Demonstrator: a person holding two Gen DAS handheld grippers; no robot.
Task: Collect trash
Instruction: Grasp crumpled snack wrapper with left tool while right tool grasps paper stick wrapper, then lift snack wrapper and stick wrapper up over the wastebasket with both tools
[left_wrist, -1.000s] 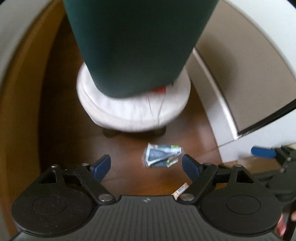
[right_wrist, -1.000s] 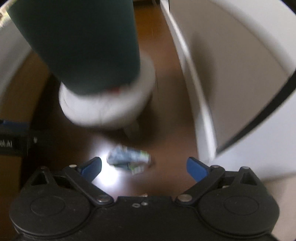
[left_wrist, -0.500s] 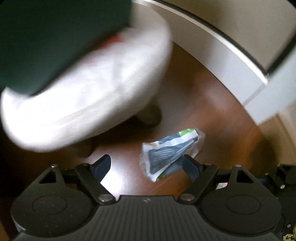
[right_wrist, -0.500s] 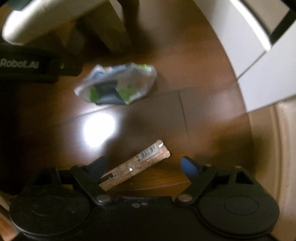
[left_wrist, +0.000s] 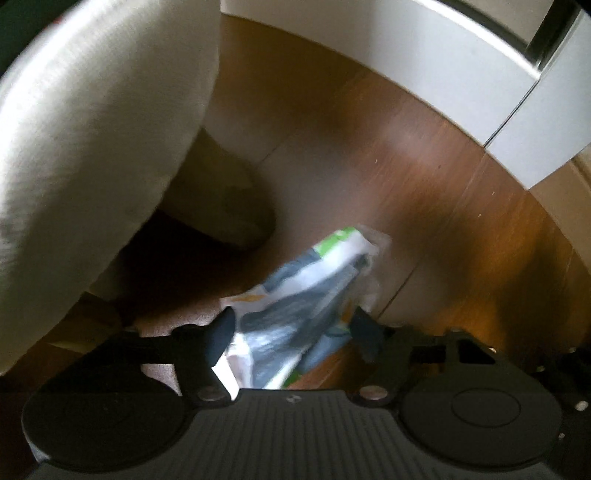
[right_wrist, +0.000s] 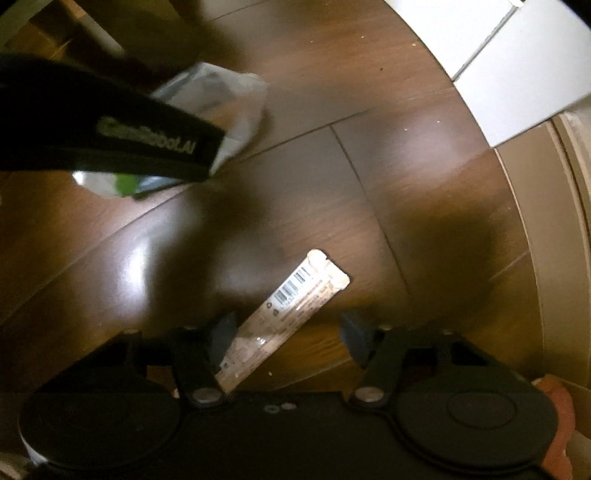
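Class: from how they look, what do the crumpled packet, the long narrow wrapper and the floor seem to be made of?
Crumpled packet: probably thin glossy plastic film; it creases and has clear edges.
Long narrow wrapper: paper or matte film, tan, printed with a barcode; which is unclear.
Floor: wood or laminate planks, polished; seams and glare.

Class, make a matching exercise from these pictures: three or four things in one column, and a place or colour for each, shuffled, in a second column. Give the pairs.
Things:
1. Crumpled wrapper
2. Barcode stick
3. Floor
4. Cushion

Descriptions:
A. brown wood
B. between the left tongs
C. off-white, above the floor
D. between the right tongs

Pairs: 1-B, 2-D, 3-A, 4-C
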